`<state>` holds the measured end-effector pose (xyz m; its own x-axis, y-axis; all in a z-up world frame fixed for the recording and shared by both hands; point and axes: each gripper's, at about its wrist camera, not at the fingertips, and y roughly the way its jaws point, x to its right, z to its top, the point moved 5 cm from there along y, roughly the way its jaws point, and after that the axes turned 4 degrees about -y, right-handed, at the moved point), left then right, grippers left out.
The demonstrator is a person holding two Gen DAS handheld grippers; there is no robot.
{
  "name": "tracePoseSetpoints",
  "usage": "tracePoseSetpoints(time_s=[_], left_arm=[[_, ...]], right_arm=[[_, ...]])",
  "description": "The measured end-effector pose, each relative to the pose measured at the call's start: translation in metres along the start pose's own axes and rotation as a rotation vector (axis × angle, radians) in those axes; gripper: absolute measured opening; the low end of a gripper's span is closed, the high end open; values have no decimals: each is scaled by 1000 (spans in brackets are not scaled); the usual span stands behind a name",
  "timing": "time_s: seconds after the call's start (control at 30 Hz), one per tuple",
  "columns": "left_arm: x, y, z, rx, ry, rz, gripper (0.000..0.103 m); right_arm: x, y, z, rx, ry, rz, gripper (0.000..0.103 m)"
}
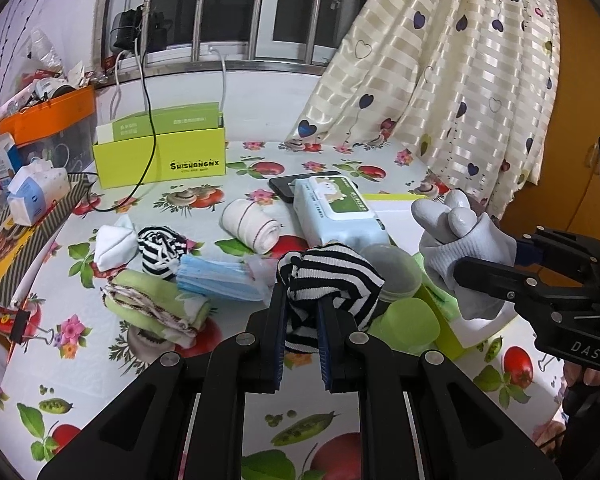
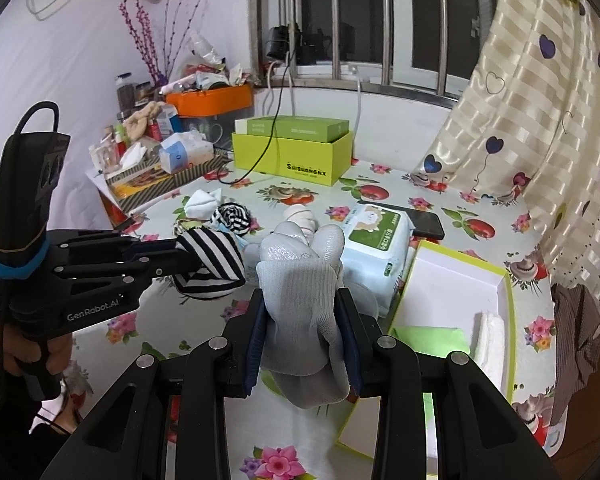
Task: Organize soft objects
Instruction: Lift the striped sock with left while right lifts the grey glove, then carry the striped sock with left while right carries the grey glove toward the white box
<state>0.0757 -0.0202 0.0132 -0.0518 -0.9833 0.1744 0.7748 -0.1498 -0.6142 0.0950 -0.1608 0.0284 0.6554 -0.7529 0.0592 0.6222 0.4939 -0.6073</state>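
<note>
White folded cloth [image 2: 491,332] in the box [image 2: 510,320] shows only rightward.

- A table [image 1: 99,380] is wearing a white cloth with fruit and flower pictures.
- A lime green box [image 1: 159,160] is sitting at the back, near the window.
- A pack of wet wipes [image 1: 336,216] is lying in the middle, and a dark phone [image 1: 279,188] is peeking out just behind it.
- A rolled white cloth [image 1: 249,224], a striped sock ball [image 1: 159,252], a white sock [image 1: 113,246], blue face masks [image 1: 215,278] and a folded green cloth [image 1: 159,308] are lying close together.
- An open white box with green edges [image 2: 460,292] is sitting on the right side.
</note>
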Motion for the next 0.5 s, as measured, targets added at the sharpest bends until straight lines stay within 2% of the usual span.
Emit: tracePoseSetpoints(time_s=[0.5], left_arm=[[21,12,9,-4,-7,-28,14]], right_arm=[[28,-9,-11,2,58,-53,33]])
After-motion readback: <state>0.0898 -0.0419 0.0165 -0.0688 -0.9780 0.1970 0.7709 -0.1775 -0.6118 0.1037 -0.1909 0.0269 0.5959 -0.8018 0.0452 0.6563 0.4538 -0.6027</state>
